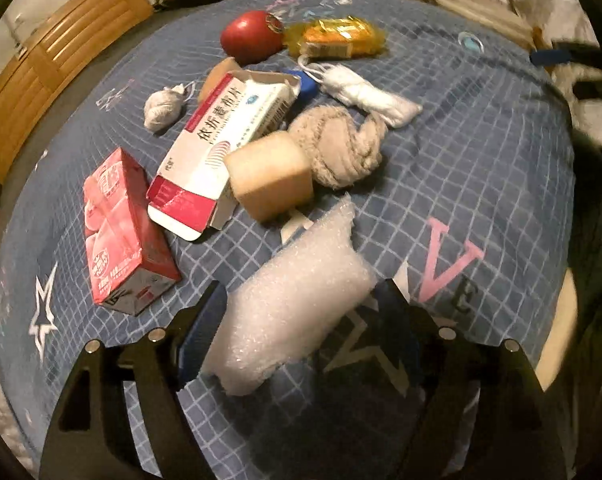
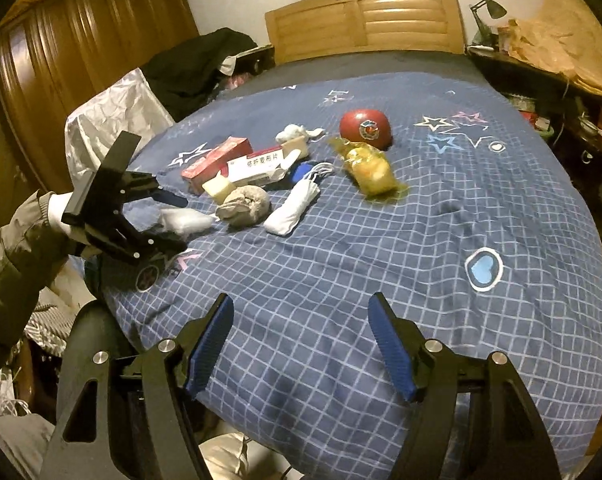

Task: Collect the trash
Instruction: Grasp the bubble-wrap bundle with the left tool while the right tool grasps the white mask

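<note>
A white foam wrap [image 1: 293,308] lies on the blue checked bedcover [image 2: 341,240] between the fingers of my left gripper [image 1: 301,300], which stands open around it; I cannot see either pad pressing it. Beyond it lie a beige sponge block [image 1: 269,176], a red carton [image 1: 121,232], a white-and-red medicine box [image 1: 225,140], a grey balled cloth [image 1: 341,148], a white roll [image 1: 369,92], a crumpled tissue [image 1: 161,110], a yellow wrapper [image 1: 337,38] and a red ball [image 1: 249,36]. My right gripper [image 2: 301,300] hovers open and empty over the near bedcover. It sees the left gripper [image 2: 181,223] held by a sleeved hand.
A wooden headboard [image 2: 365,20] closes the far end of the bed. A brown wardrobe [image 2: 81,40] and a crinkled silver bag [image 2: 113,120] stand to the left. A cluttered dark side table [image 2: 561,92] with a lamp runs along the right.
</note>
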